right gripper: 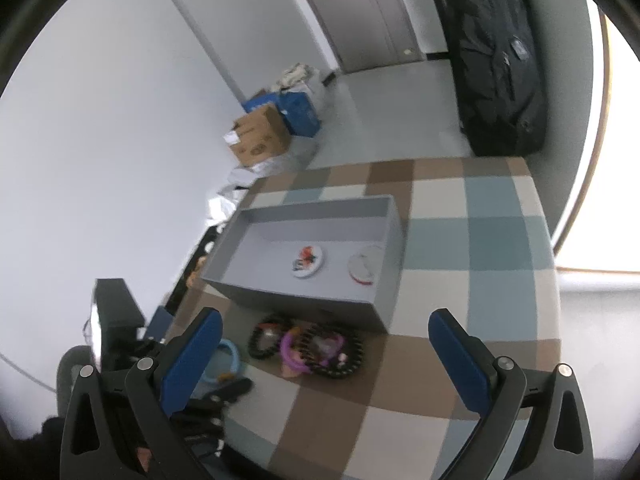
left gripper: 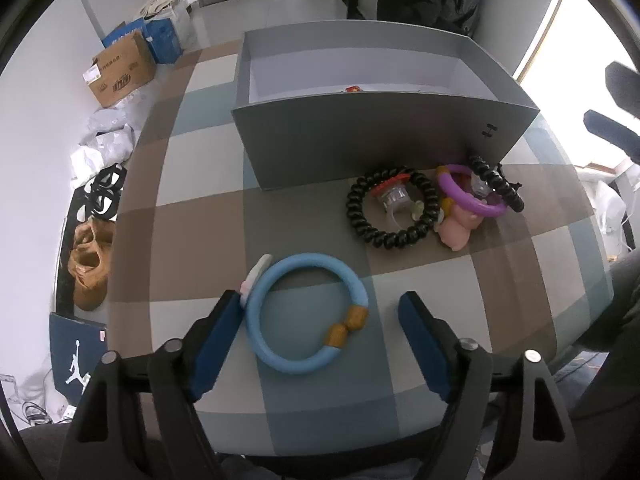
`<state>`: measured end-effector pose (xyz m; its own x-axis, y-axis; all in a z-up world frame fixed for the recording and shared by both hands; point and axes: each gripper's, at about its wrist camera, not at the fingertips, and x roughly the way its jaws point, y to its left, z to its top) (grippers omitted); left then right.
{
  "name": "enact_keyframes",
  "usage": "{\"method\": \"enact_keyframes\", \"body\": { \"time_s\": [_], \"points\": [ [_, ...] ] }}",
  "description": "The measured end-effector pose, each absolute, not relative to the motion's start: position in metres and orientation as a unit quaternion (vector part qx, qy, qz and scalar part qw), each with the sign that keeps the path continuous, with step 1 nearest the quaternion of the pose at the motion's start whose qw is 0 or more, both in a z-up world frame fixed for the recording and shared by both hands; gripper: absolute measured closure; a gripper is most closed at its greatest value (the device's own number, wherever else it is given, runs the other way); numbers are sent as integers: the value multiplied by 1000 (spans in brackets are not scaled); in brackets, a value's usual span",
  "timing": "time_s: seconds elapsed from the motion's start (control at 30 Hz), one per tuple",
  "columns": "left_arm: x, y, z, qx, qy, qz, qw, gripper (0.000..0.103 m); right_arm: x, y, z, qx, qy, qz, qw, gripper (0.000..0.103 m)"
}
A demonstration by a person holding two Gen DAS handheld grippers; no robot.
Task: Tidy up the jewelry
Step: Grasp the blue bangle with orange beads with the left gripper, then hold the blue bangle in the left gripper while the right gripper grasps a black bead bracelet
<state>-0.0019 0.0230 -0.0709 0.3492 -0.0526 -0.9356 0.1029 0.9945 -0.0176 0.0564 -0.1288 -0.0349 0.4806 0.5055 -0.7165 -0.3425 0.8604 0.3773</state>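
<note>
A light blue bracelet (left gripper: 306,312) with amber beads lies on the checked tablecloth between the fingers of my open left gripper (left gripper: 320,312). The left finger (left gripper: 218,332) is next to its rim. Beyond it lie a black beaded bracelet (left gripper: 394,208), a purple ring (left gripper: 468,194), a pink figure (left gripper: 458,226) and a black coil (left gripper: 498,180), just in front of the open grey box (left gripper: 360,144). My right gripper (right gripper: 328,344) is open and empty, high above the table. The box (right gripper: 288,294) holds two round white items (right gripper: 308,261).
The table edge (left gripper: 128,216) drops off at the left to a floor with cardboard boxes (left gripper: 120,70), bags and shoes. A dark coat (right gripper: 496,52) hangs beyond the table. The left gripper shows in the right wrist view (right gripper: 216,396) at the table's near left.
</note>
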Motion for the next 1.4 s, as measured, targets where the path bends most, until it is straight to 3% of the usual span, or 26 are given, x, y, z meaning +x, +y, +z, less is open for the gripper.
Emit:
{"method": "enact_keyframes", "body": {
  "time_s": [0.03,0.63,0.83,0.97,1.07,1.2,1.4],
  "points": [
    [-3,24,-69,22,566,-49,823,46,58,-130,-38,91,451,243,854,0],
    [4,44,-48,-100,530,-91,837,46,65,-121,-81,99,529,245,807,1],
    [11,50,-47,-118,519,-99,840,46,66,-105,-88,70,533,259,802,17],
    [11,51,-45,-122,516,-104,841,46,71,-104,-97,77,548,247,795,36],
    [11,52,-43,-127,515,-106,841,46,71,-102,-98,73,548,244,796,38],
    [12,53,-44,-132,518,-106,839,46,71,-97,-97,73,545,253,796,51],
    [12,54,-45,-134,519,-107,838,46,71,-101,-96,86,545,252,795,61]
  ]
}}
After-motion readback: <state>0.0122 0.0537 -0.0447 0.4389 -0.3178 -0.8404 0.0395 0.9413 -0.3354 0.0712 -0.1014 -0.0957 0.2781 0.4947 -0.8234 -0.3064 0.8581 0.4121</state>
